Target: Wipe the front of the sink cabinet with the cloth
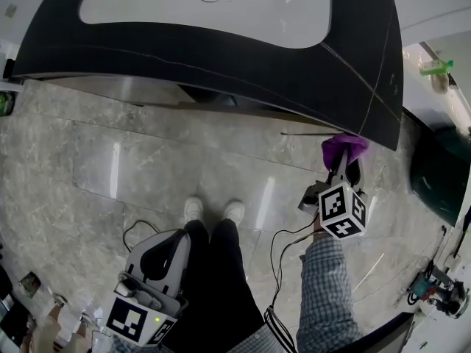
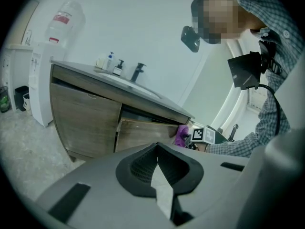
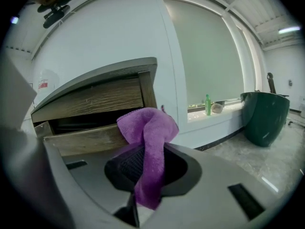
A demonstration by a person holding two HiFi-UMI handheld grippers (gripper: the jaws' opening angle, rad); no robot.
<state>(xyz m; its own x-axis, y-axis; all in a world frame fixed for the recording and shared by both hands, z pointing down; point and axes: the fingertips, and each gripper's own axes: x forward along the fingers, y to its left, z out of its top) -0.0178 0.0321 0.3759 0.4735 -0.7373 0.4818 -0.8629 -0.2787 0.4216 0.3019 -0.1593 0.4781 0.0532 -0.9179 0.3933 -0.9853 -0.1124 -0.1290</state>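
The sink cabinet has wood-grain fronts (image 2: 86, 118) under a black counter (image 1: 243, 65) with a white basin. A lower drawer front (image 3: 86, 138) stands slightly out from the one above (image 3: 95, 99). My right gripper (image 3: 145, 168) is shut on a purple cloth (image 3: 148, 130), which bunches above the jaws, close to the cabinet's right end. From the head view, the cloth (image 1: 343, 147) sits just under the counter's right corner. My left gripper (image 1: 171, 243) hangs low by the person's left leg, away from the cabinet, with its jaws (image 2: 157, 159) shut and nothing in them.
A white water dispenser (image 2: 43, 70) stands left of the cabinet. Soap bottles (image 2: 112, 63) and a black faucet (image 2: 137, 72) sit on the counter. A dark green bin (image 3: 264, 116) stands at the right, a green bottle (image 3: 208, 104) on the sill. Cables (image 1: 283, 256) trail over the marble floor.
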